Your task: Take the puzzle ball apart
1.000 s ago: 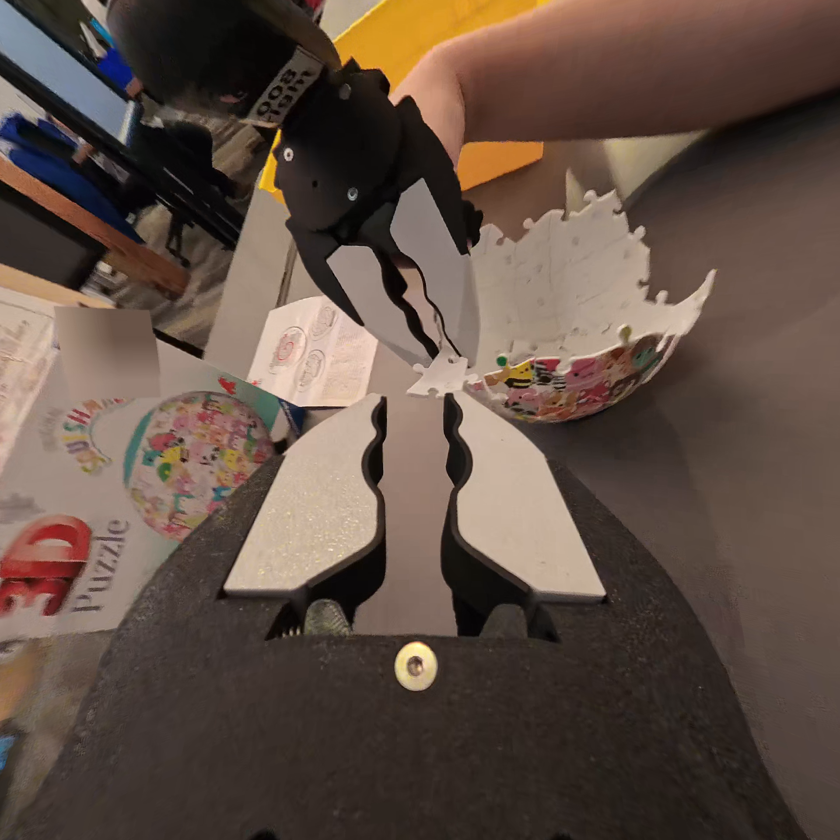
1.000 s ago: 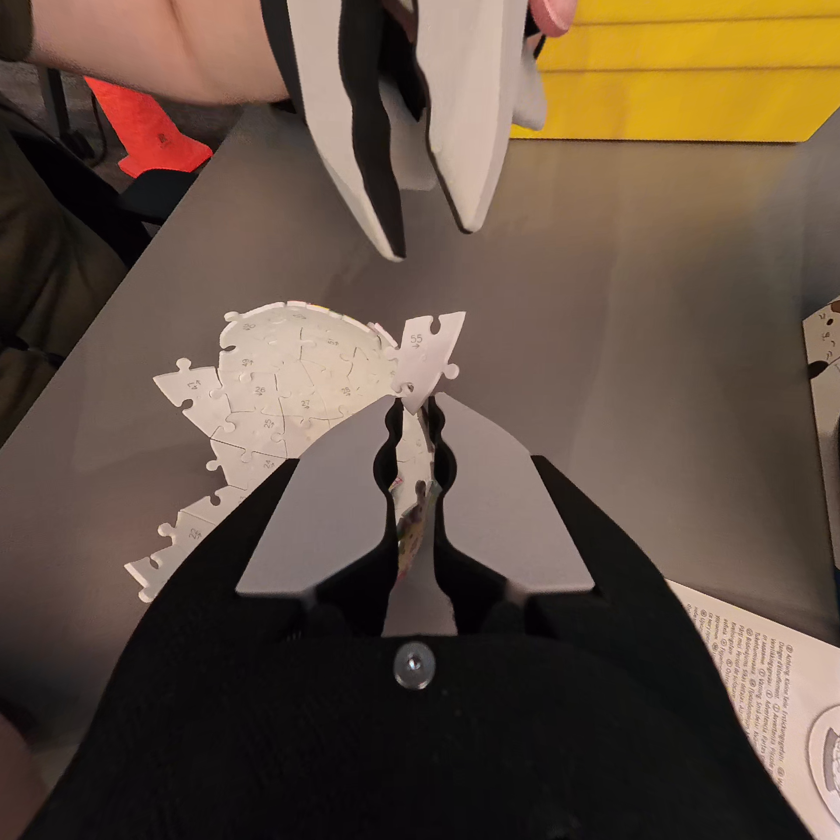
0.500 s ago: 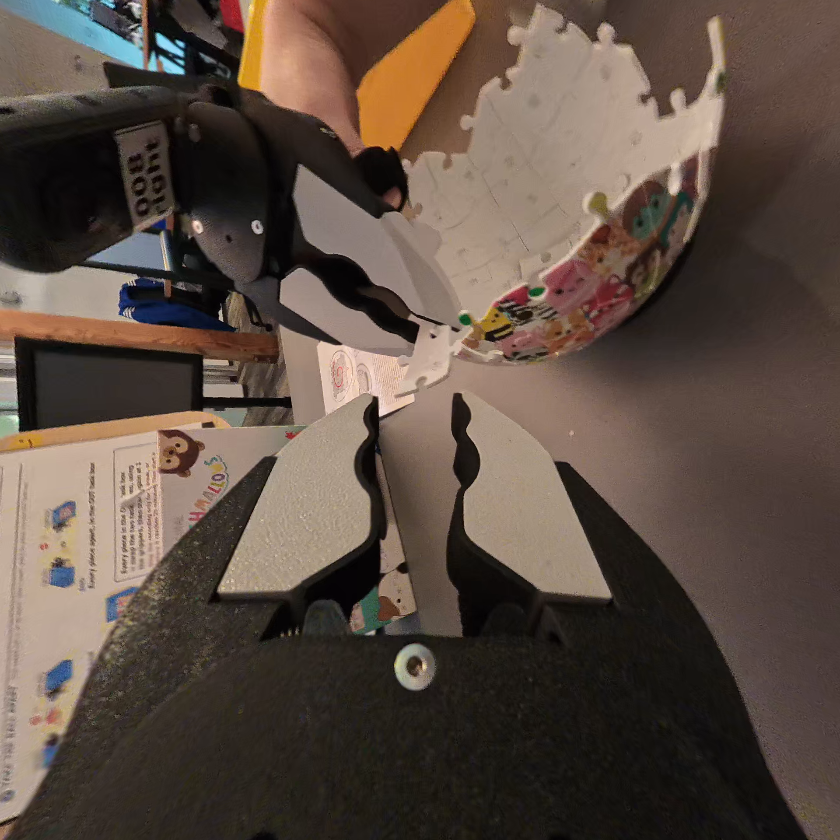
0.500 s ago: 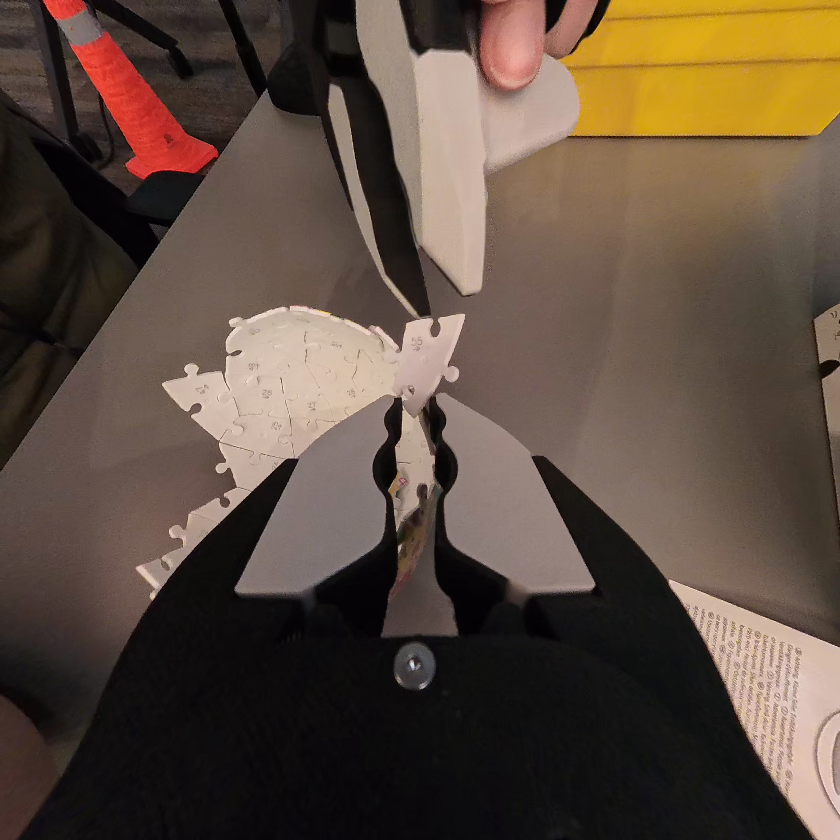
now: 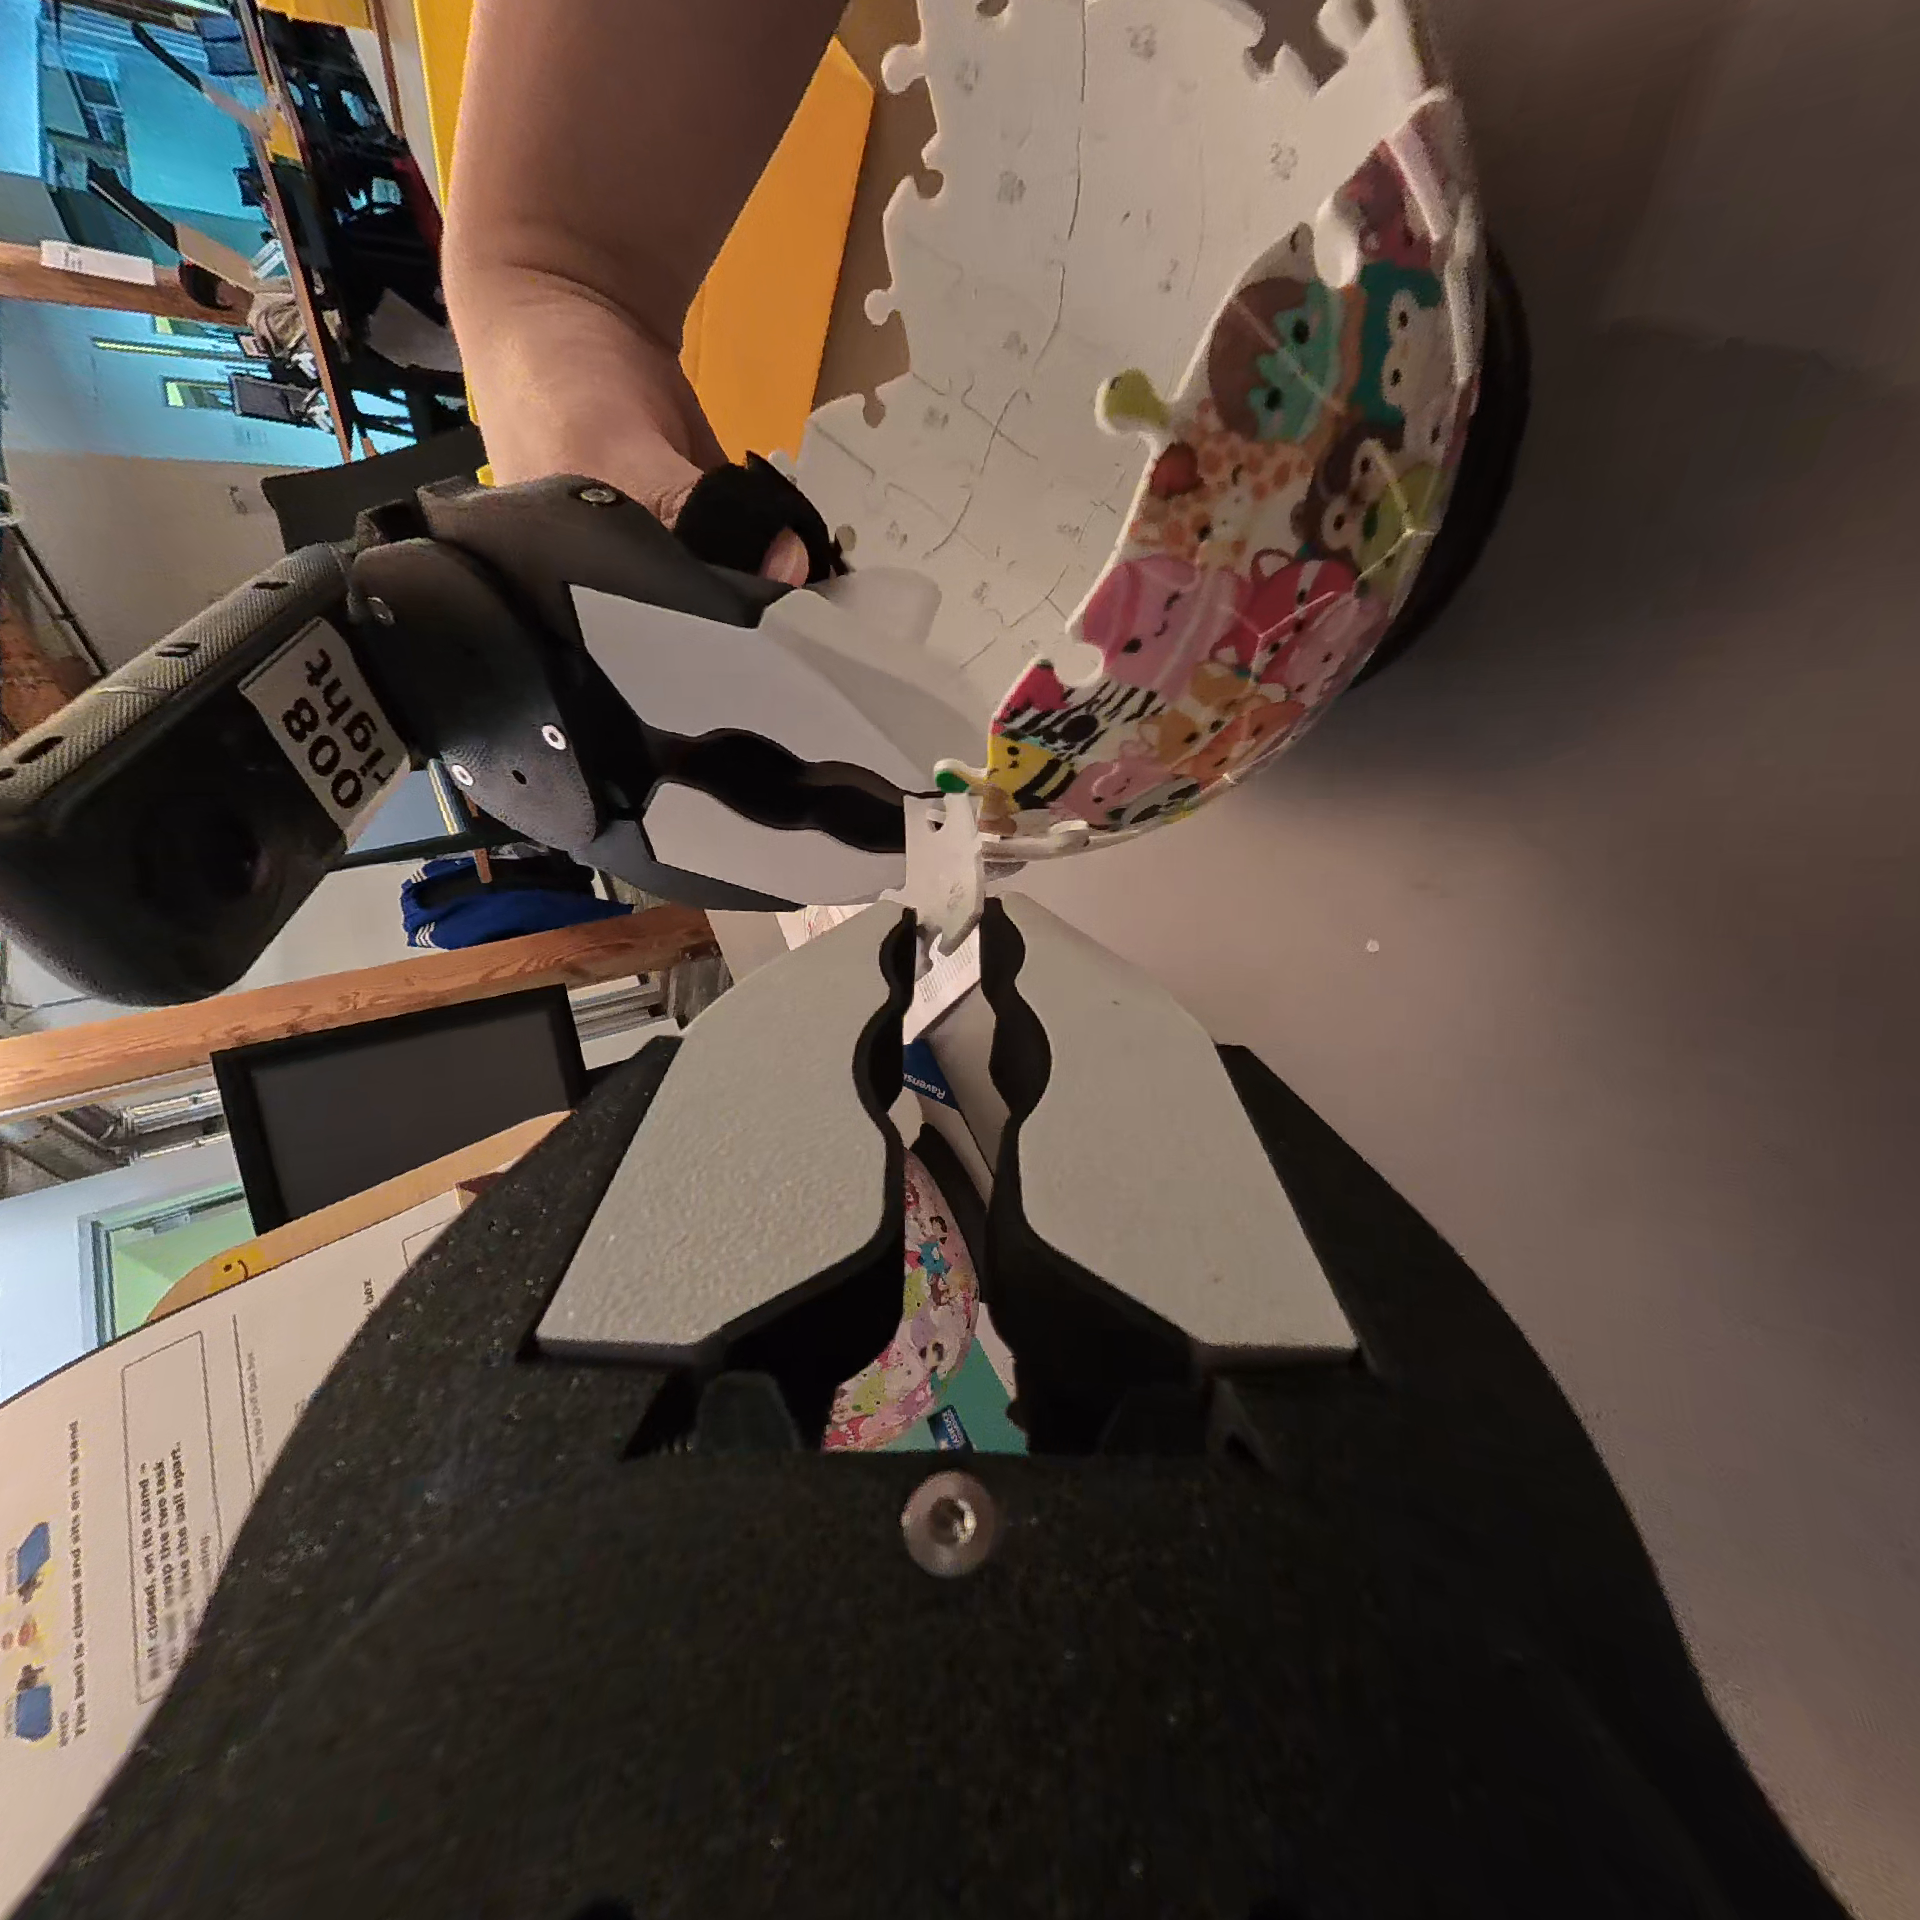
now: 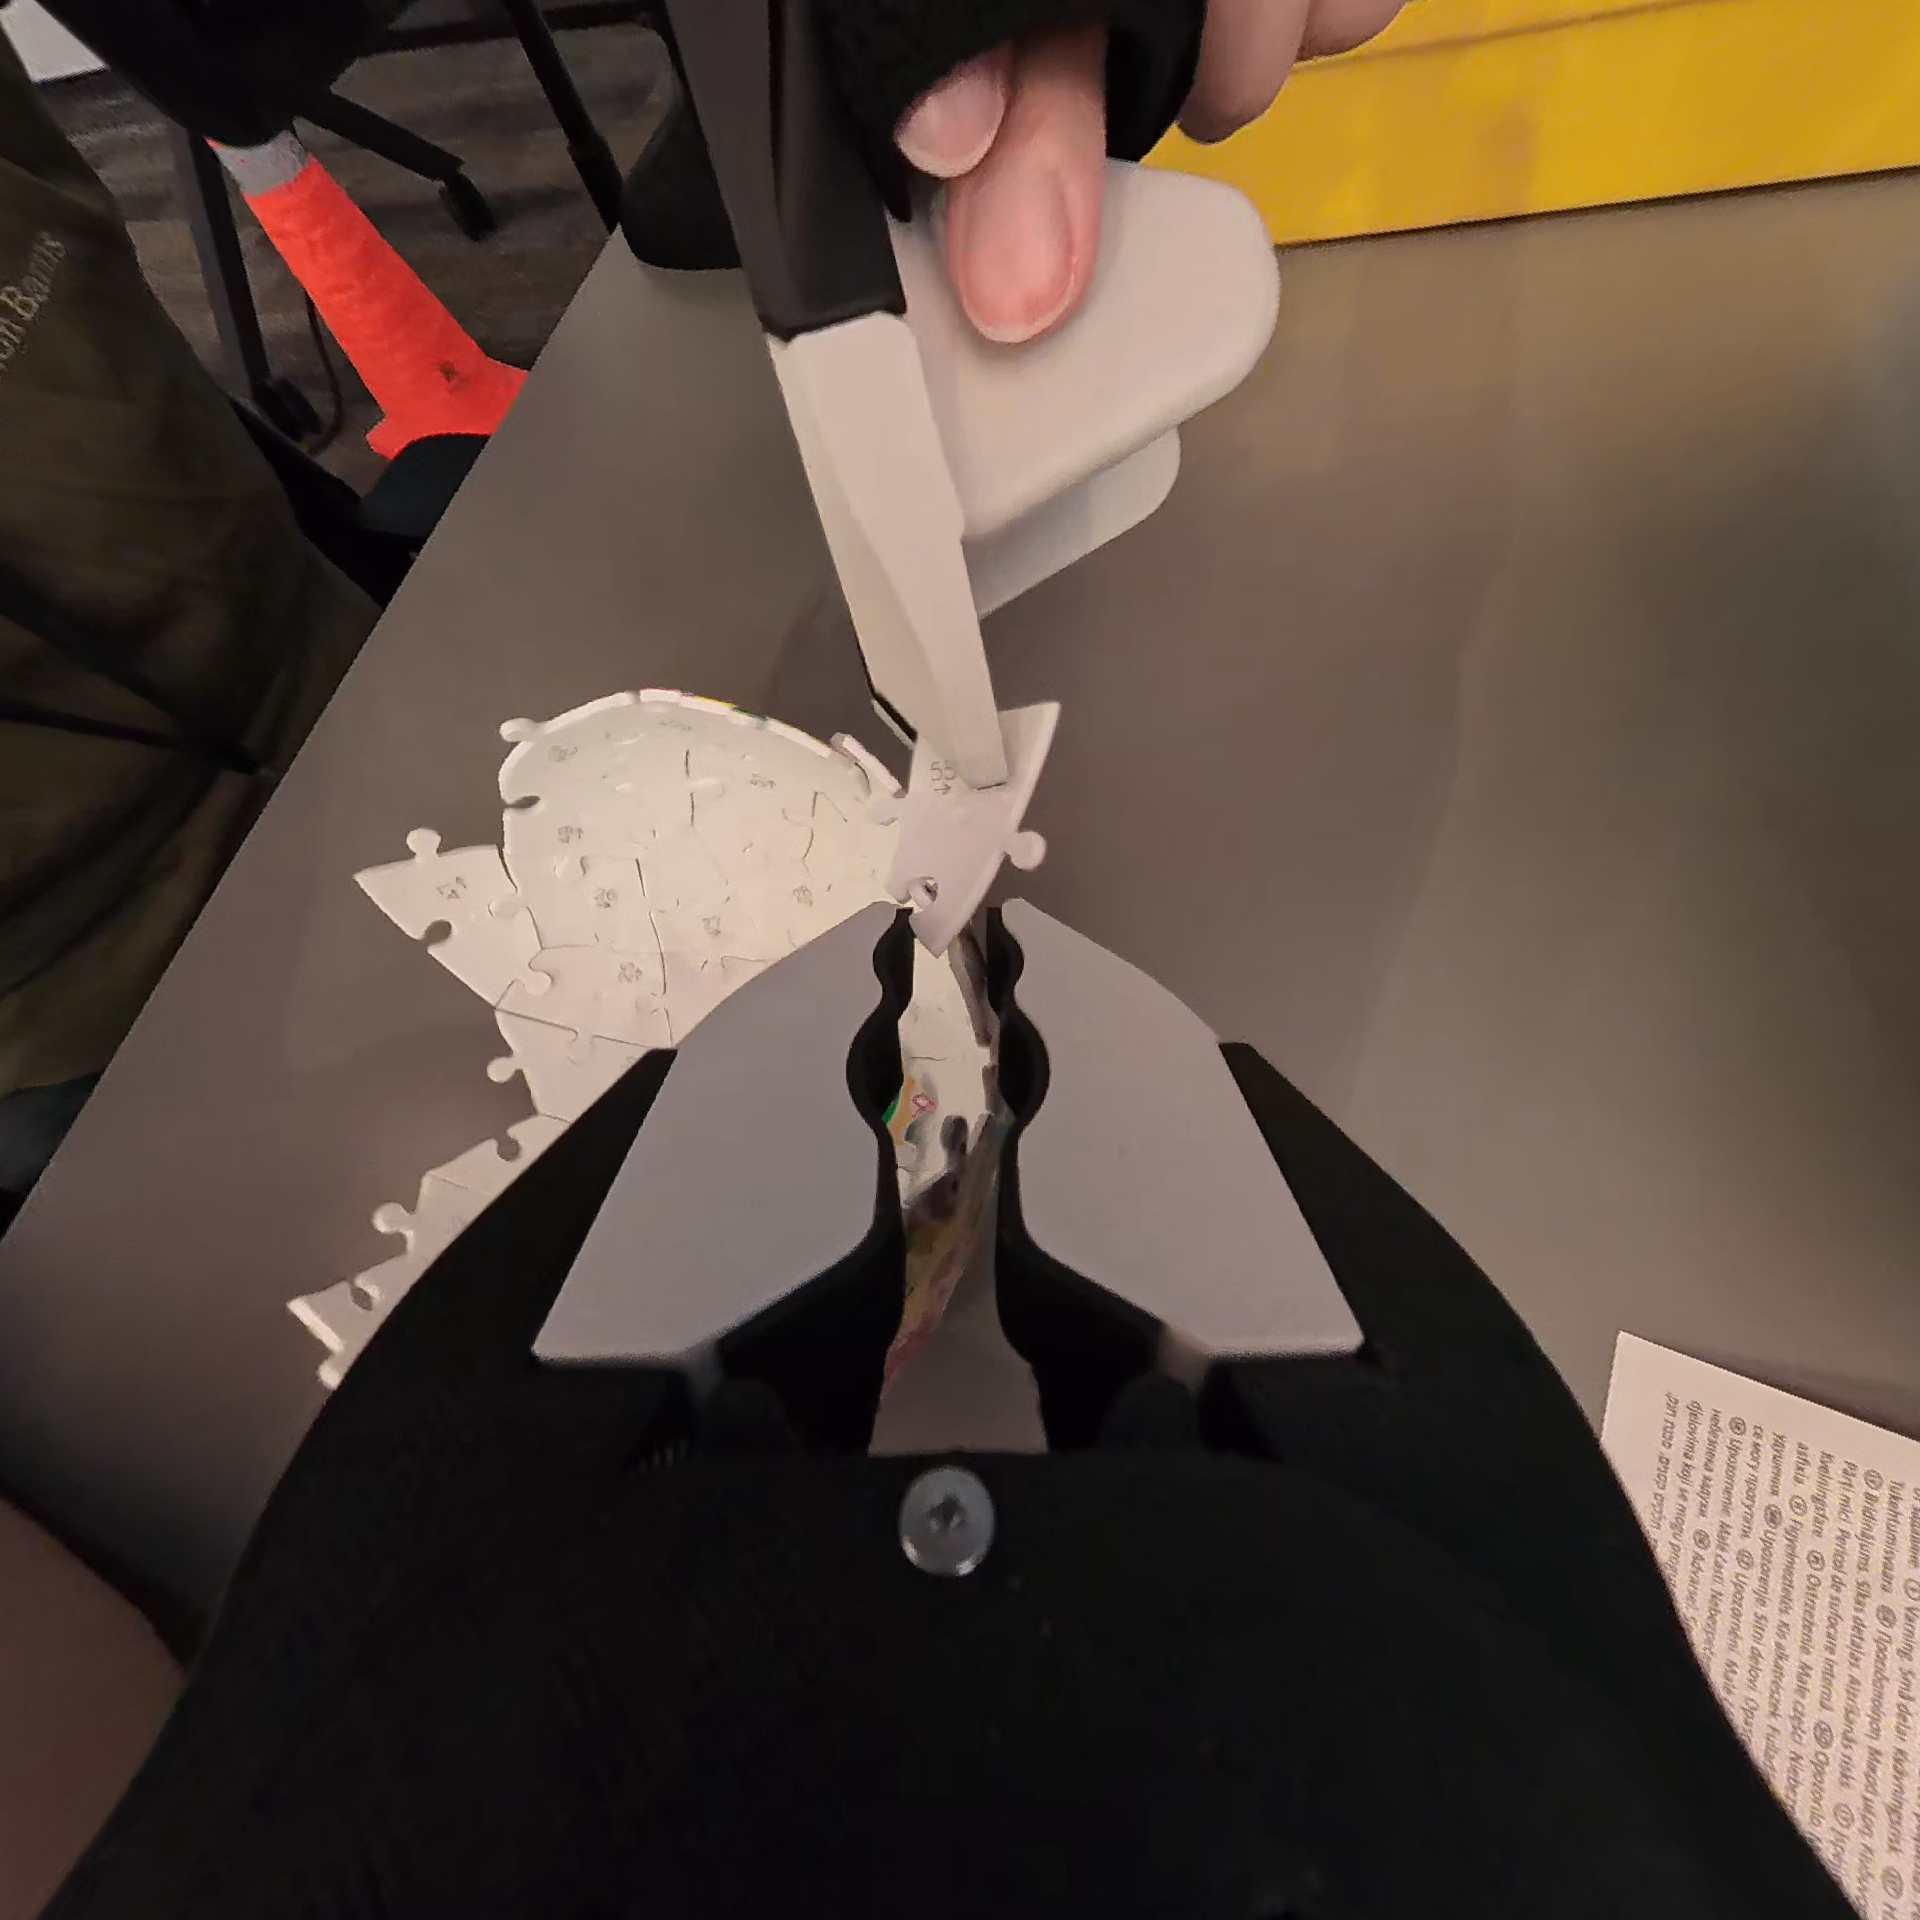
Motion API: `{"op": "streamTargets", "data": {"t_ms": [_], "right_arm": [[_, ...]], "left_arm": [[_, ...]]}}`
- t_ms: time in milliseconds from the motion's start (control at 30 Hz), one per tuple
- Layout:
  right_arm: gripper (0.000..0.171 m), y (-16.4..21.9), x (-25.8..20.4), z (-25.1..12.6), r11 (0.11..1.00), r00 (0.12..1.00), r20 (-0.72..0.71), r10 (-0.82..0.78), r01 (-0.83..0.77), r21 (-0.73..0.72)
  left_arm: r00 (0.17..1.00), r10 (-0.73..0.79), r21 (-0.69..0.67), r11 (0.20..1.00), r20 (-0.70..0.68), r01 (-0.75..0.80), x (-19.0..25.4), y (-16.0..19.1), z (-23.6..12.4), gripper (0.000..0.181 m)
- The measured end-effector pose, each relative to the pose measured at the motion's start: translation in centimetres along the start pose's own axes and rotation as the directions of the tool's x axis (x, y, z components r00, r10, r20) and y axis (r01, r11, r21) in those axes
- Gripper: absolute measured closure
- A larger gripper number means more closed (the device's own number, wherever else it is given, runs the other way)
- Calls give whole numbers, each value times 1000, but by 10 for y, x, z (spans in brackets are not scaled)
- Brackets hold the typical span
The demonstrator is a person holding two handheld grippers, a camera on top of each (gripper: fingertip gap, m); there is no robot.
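The puzzle ball is a half shell (image 5: 1247,623), colourful outside and white inside, lying on the grey table; it also shows in the right wrist view (image 6: 644,862). One white piece (image 5: 948,868) sticks out from its rim, and it shows in the right wrist view too (image 6: 961,842). My left gripper (image 5: 948,920) is closed on this piece at its outer end and comes down from above in the right wrist view (image 6: 977,769). My right gripper (image 6: 951,920) is shut on the shell's rim just beside the piece and enters from the left in the left wrist view (image 5: 920,821).
A yellow bin (image 6: 1558,125) stands at the table's far edge. A printed sheet (image 6: 1787,1621) lies at the right. The puzzle box (image 5: 925,1330) shows behind my left fingers. An orange cone (image 6: 364,291) stands on the floor. A dark stand (image 5: 1475,540) sits under the shell.
My left gripper has rolled, moved in and narrowed its jaws onto the white piece. My right gripper has kept its hold on the shell's rim.
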State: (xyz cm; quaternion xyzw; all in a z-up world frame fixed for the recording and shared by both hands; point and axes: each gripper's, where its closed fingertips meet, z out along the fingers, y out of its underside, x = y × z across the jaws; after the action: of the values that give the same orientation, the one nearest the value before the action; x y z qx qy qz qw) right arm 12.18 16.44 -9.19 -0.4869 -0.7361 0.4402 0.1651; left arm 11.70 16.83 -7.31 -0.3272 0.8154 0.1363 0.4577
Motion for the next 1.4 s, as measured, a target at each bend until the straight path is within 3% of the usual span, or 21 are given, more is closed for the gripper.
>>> {"op": "streamTargets", "data": {"t_ms": [200,500,767,1400], "right_arm": [[157,7,1,6,999,1000,11,9,-9,-35],[160,15,0,16,994,1000,16,-16,18,-107],[162,16,-2,16,993,999,37,3,2,-121],[165,24,0,16,987,993,74,89,-78,-142]], "left_arm": [[999,20,-18,1000,-38,-20,8,3,5,172],[994,-88,11,996,-70,89,12,0,6,177],[1000,2,3,1000,-4,-2,12,-1,6,177],[1000,4,-10,1000,17,-4,7,4,7,176]]}}
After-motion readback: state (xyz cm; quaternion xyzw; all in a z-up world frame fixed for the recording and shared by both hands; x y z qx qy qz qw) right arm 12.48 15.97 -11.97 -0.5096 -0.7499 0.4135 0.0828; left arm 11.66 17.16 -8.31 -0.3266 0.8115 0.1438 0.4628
